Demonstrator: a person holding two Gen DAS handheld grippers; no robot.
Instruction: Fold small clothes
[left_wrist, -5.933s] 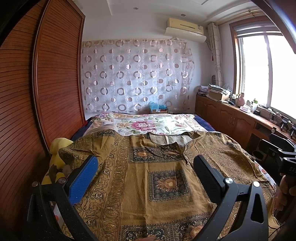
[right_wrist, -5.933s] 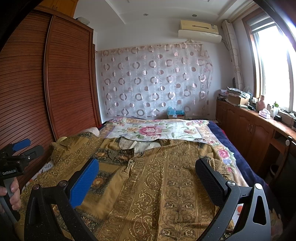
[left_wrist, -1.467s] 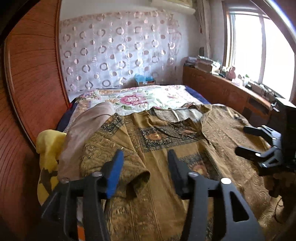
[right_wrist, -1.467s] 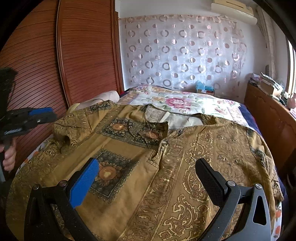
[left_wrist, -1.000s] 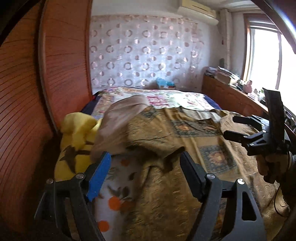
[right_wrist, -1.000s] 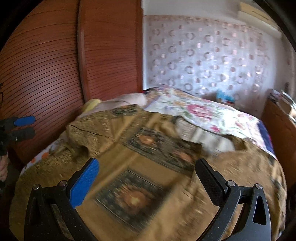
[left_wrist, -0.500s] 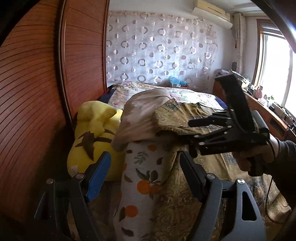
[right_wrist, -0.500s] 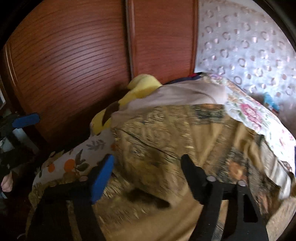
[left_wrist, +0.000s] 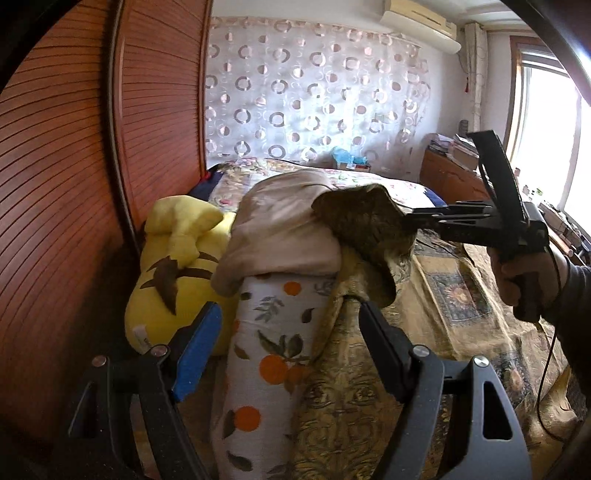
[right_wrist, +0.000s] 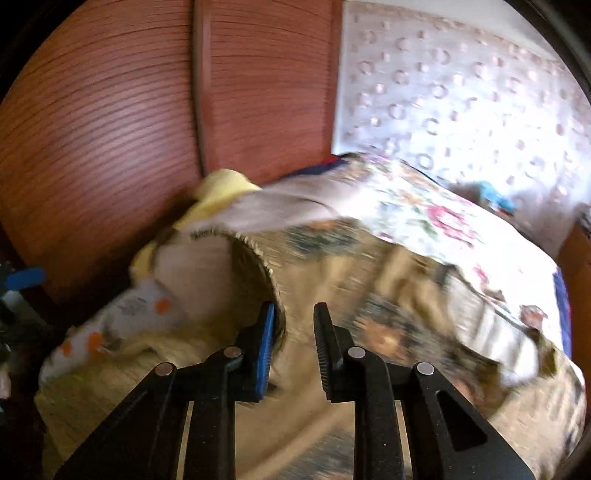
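Right gripper (left_wrist: 402, 218), jaws just closing, pinches gold shirt's sleeve (left_wrist: 364, 229) beside beige pillow (left_wrist: 284, 236); carry sleeve flat inward. Left gripper (left_wrist: 284, 347) open, empty.

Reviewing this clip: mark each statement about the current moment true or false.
1. The left gripper stands wide open, pinching nothing. True.
2. The right gripper is at the brown patterned shirt's sleeve. True; its jaws have just been closing, with sleeve cloth between them.
3. The yellow plush toy lies on top of the shirt. False: it sits off the shirt, between the wardrobe and the beige cloth.
4. The wardrobe doors are white. False: they are reddish-brown slatted wood.
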